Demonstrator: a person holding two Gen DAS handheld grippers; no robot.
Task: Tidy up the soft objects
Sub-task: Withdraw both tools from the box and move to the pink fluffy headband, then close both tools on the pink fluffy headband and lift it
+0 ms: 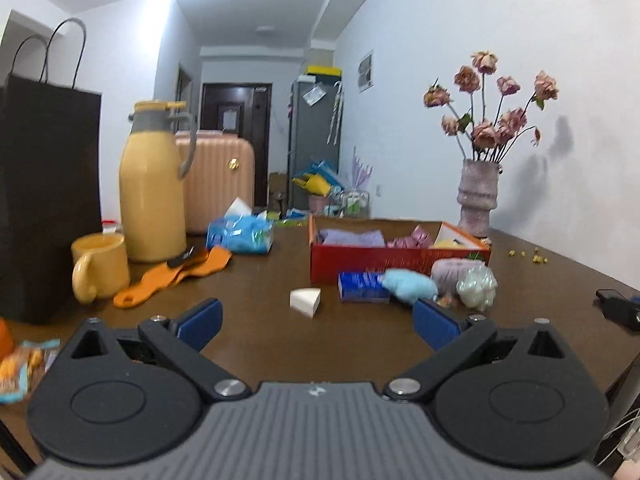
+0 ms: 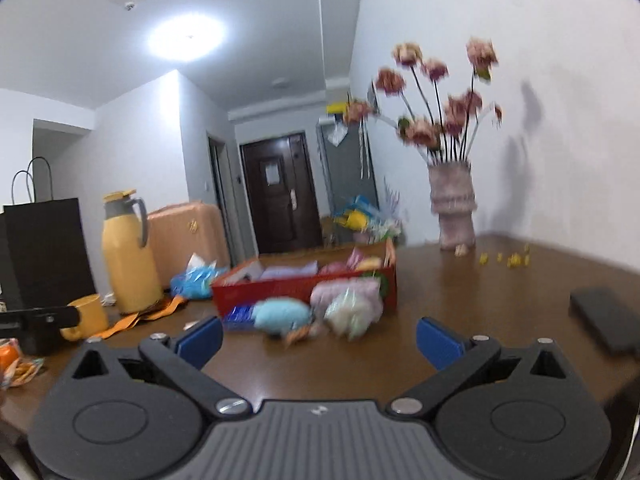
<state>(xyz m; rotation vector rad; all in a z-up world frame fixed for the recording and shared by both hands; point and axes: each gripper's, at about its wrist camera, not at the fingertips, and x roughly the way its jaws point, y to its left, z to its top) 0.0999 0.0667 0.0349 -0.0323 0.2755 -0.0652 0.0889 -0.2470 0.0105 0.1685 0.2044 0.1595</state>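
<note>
Item: soft goods, loose, before a red box (image 1: pixel 396 260) toward the counter's (image 1: pixel 260 344) far edge. Box held folded lilac cloth and pink pieces. In front of it lay a light-blue plush (image 1: pixel 410 285), a mauve knit roll (image 1: pixel 456 274), a bagged pale bundle (image 1: pixel 478 288) and a white wedge sponge (image 1: pixel 306 300); orange socks (image 1: pixel 176 276) lay by the yellow mug (image 1: pixel 100 268) near the left edge. Left gripper (image 1: pixel 316 316) and right gripper (image 2: pixel 318 338): fingers spread wide, empty. Handling advice: take one piece, pinch mid-body, lift clear of the box wall.
</note>
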